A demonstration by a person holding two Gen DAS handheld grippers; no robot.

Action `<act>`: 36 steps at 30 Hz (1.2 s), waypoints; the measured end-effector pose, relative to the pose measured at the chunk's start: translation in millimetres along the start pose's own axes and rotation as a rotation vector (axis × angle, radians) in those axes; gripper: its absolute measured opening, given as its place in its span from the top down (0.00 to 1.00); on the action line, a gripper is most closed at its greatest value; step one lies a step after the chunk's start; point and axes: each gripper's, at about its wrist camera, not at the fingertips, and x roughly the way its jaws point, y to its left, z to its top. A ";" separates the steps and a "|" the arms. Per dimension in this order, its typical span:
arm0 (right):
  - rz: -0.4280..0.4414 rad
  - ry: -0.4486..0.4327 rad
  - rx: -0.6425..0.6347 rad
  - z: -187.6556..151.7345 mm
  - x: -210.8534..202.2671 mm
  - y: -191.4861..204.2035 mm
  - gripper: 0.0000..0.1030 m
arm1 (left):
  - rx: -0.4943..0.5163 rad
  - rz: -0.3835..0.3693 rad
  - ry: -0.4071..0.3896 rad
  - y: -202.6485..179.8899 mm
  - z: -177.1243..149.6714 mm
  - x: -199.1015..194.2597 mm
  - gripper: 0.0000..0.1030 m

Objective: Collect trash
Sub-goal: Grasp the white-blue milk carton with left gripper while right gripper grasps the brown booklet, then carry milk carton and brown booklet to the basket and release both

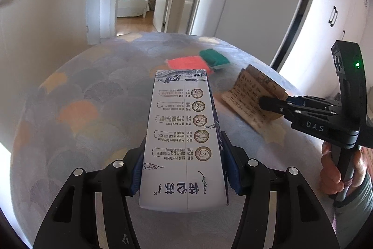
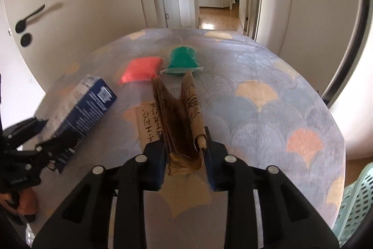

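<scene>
Milk carton clamped in left gripper; right gripper pinches brown paper on patterned bedspread (pink packet, green packet beyond).

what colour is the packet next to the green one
Coral pink packet, clearest in the right wrist view.

White-and-blue milk carton lifted lengthwise, crumpled brown inscribed paper pinched upright, both above the bed.

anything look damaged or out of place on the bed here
The brown paper clamped in the right gripper is crumpled, creased and ragged at its near edge. The milk carton in the left gripper looks intact. The red packet and green packet lie loose on the bedspread; nothing is spilled.
</scene>
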 end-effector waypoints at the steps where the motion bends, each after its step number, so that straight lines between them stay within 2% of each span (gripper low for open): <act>1: -0.007 -0.012 0.007 -3.0 -6.2 0.2 0.80 | 0.007 -0.005 -0.002 -4.4 -0.5 -1.5 0.48; 6: -0.054 -0.070 0.067 -19.6 -44.9 -8.0 0.80 | 0.051 -0.071 -0.040 -36.8 6.5 -17.1 0.48; 12: -0.134 -0.182 0.180 -43.0 -116.1 -40.4 0.80 | 0.134 -0.160 -0.095 -89.3 21.4 -30.8 0.48; 18: -0.217 -0.287 0.286 -67.9 -187.0 -86.0 0.80 | 0.247 -0.260 -0.118 -162.4 33.0 -28.6 0.48; 23: -0.344 -0.362 0.389 -94.5 -245.3 -128.2 0.80 | 0.338 -0.356 -0.109 -231.8 38.7 -21.9 0.48; 27: -0.482 -0.367 0.482 -119.8 -277.5 -162.5 0.80 | 0.371 -0.437 -0.062 -278.5 38.2 -5.2 0.48; 32: -0.571 -0.343 0.603 -150.3 -292.6 -202.7 0.80 | 0.390 -0.515 0.047 -327.1 31.9 29.3 0.48; 36: -0.603 -0.282 0.704 -168.3 -283.2 -232.6 0.80 | 0.408 -0.536 0.125 -356.4 28.4 62.0 0.47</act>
